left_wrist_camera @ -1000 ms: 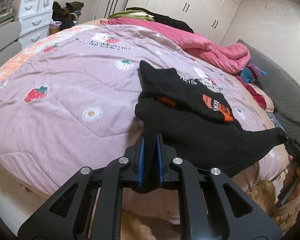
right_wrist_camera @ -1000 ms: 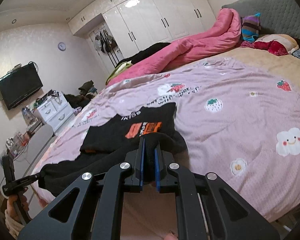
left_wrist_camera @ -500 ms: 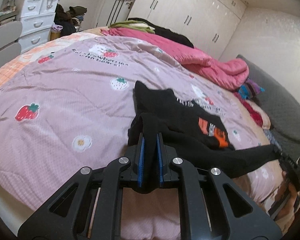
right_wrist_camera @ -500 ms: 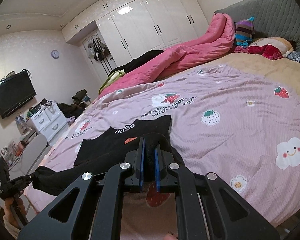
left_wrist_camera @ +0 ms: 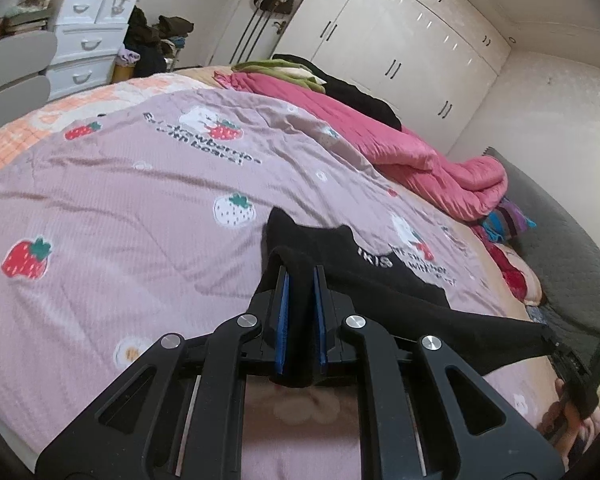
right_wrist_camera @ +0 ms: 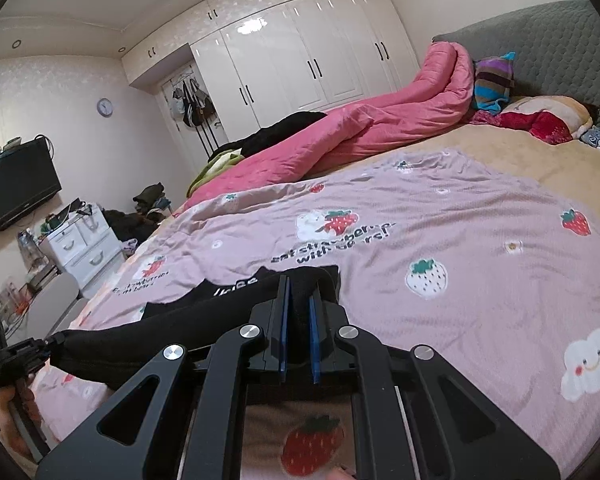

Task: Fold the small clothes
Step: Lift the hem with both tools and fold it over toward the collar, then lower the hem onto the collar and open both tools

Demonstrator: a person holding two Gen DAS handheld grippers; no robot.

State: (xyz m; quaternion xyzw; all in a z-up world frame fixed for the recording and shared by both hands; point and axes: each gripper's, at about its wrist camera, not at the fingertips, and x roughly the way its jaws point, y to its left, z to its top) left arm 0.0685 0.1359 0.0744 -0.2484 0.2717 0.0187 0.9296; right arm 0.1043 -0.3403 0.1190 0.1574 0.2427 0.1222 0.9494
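Note:
A small black garment (left_wrist_camera: 400,300) with white lettering lies on the pink strawberry quilt (left_wrist_camera: 140,220). Its near edge is lifted and stretched taut between both grippers, over the part that lies flat. My left gripper (left_wrist_camera: 300,276) is shut on one corner of that edge. In the same view the right gripper (left_wrist_camera: 556,344) pinches the other corner at far right. In the right wrist view my right gripper (right_wrist_camera: 298,284) is shut on black cloth, the garment (right_wrist_camera: 160,332) runs left, and the left gripper (right_wrist_camera: 40,346) holds its far end. A person's hand grips each handle.
A rolled pink duvet (left_wrist_camera: 400,148) and dark clothes lie along the bed's far side. The grey headboard (right_wrist_camera: 540,52) and pillows (right_wrist_camera: 540,120) stand at the head end. White drawers (left_wrist_camera: 88,44), a wall TV (right_wrist_camera: 16,184) and wardrobes line the room.
Both grippers have carried the held edge forward over the garment and slightly up. The orange print is now covered; only the white lettering shows.

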